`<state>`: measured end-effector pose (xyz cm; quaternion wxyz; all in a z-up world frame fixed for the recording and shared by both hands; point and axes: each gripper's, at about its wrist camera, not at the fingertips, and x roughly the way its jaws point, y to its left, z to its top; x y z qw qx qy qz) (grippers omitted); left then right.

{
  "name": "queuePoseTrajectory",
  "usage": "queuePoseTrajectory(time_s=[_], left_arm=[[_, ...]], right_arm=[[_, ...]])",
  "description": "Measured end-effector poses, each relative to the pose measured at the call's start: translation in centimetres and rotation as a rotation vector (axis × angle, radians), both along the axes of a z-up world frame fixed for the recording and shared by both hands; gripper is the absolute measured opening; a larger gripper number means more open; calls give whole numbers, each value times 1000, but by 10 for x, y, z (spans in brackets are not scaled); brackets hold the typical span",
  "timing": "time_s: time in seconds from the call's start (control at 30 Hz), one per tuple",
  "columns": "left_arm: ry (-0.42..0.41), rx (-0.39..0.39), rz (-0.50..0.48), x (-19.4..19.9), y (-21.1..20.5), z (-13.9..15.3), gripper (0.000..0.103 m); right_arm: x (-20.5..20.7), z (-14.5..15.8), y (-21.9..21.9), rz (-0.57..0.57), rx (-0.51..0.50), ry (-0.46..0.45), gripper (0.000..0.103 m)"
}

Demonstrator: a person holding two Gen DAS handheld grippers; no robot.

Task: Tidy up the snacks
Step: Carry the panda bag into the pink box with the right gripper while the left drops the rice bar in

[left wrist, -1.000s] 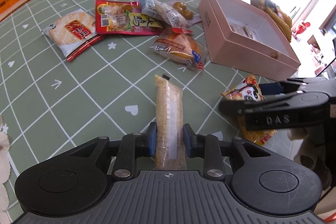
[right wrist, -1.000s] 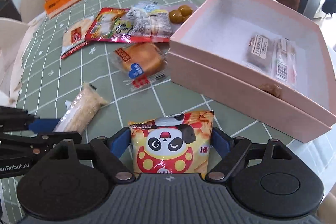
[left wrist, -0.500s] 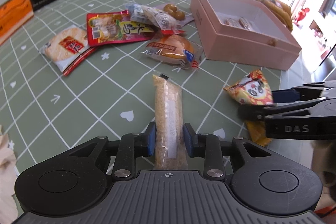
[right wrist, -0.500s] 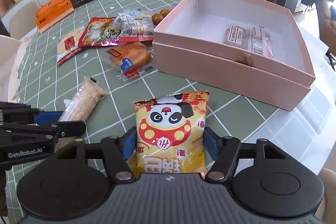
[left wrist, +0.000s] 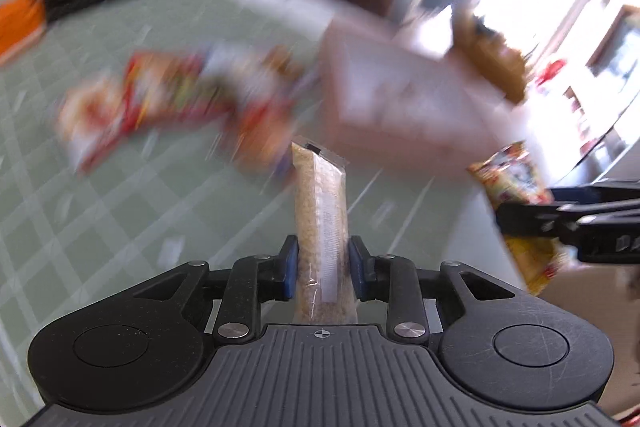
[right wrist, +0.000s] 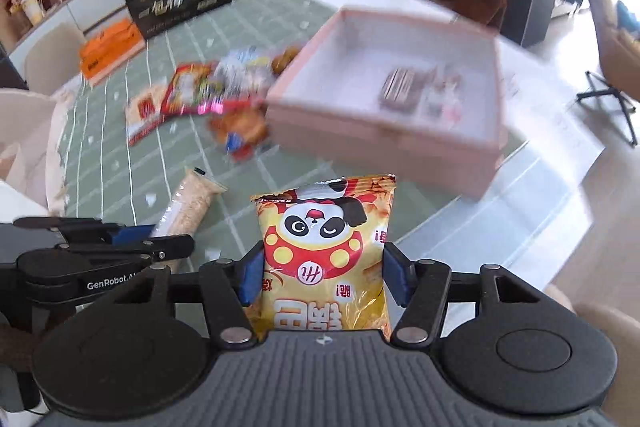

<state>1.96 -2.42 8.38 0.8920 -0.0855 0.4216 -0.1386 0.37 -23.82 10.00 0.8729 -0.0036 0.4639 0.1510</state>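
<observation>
My left gripper [left wrist: 321, 267]: clamped on a long clear grain bar [left wrist: 320, 215], raised above the green checked tablecloth [left wrist: 120, 207]; this view blurs the rest. My right gripper [right wrist: 322, 273]: jaws just closing, pressed on a yellow panda bag [right wrist: 326, 251]. Only its view shows the pink box [right wrist: 384, 131] sharply, two packets [right wrist: 420, 91] inside, loose snacks [right wrist: 200, 91] left of it.

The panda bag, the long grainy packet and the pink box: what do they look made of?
Panda bag: glossy printed plastic film, judging by its creases and sheen. Grainy packet: clear plastic wrap, since the pale grains show through. Pink box: matte, probably cardboard, with stiff straight walls and no shine.
</observation>
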Motion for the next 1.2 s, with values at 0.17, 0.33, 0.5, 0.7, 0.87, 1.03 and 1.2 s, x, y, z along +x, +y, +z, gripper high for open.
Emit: queuePoseTrajectory(time_s=[0.17, 0.33, 0.5, 0.7, 0.87, 1.03, 1.2], left_arm=[[-241, 50, -125, 50, -36, 112, 31], [-219, 72, -152, 105, -72, 116, 31], [-55, -9, -72, 144, -89, 32, 31], [-35, -64, -59, 150, -83, -20, 30], [-80, -107, 57, 148, -23, 4, 30], [-114, -14, 148, 149, 56, 6, 30], [-23, -40, 367, 138, 139, -14, 29]], right_arm=[[32, 100, -30, -1, -15, -186, 58], [77, 153, -60, -30, 38, -285, 59], [112, 125, -83, -108, 70, -265, 59], [134, 62, -82, -142, 41, -130, 59], [146, 34, -78, -193, 33, -64, 59], [180, 10, -61, -202, 82, -15, 64], [200, 2, -26, -183, 40, -16, 64]])
